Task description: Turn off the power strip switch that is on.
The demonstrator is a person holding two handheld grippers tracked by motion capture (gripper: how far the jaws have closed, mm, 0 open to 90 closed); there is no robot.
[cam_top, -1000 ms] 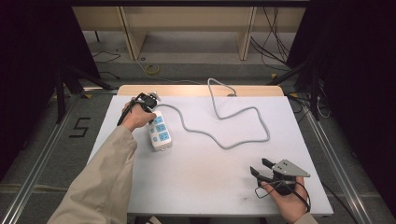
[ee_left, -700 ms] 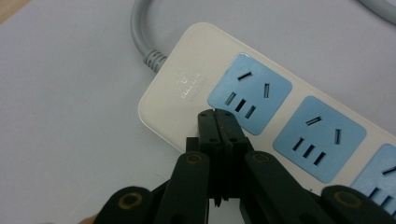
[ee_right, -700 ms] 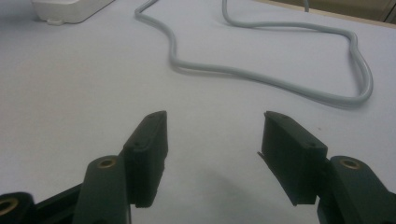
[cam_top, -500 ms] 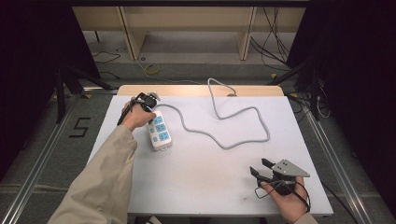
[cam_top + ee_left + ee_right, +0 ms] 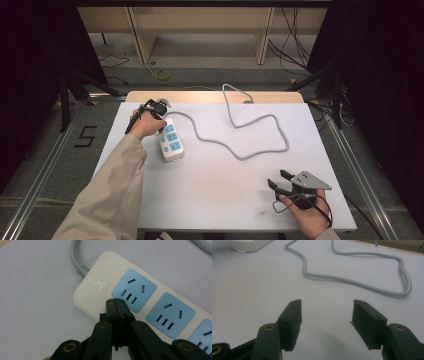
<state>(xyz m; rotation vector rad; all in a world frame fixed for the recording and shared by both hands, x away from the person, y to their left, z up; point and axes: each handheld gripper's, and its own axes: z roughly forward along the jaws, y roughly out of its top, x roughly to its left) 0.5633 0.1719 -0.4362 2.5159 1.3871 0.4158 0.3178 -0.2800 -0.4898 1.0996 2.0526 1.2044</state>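
A white power strip [image 5: 170, 140] with blue sockets lies at the left of the white table [image 5: 220, 200]. Its grey cord [image 5: 240, 145] loops across the table toward the far edge. My left gripper [image 5: 159, 111] is over the strip's cord end; in the left gripper view its jaws are pressed together, tips [image 5: 116, 302] just above the strip [image 5: 100, 287] beside the first blue socket [image 5: 133, 290], nothing between them. My right gripper [image 5: 280, 181] rests low at the table's near right with jaws apart and empty [image 5: 325, 315]. The cord [image 5: 362, 285] lies beyond it.
A wooden shelf unit [image 5: 200, 30] stands on the floor behind the table. Metal rails [image 5: 45, 170] run along both sides, with a number marked on the floor [image 5: 86, 136] at left. Loose cables [image 5: 295, 45] lie on the floor behind.
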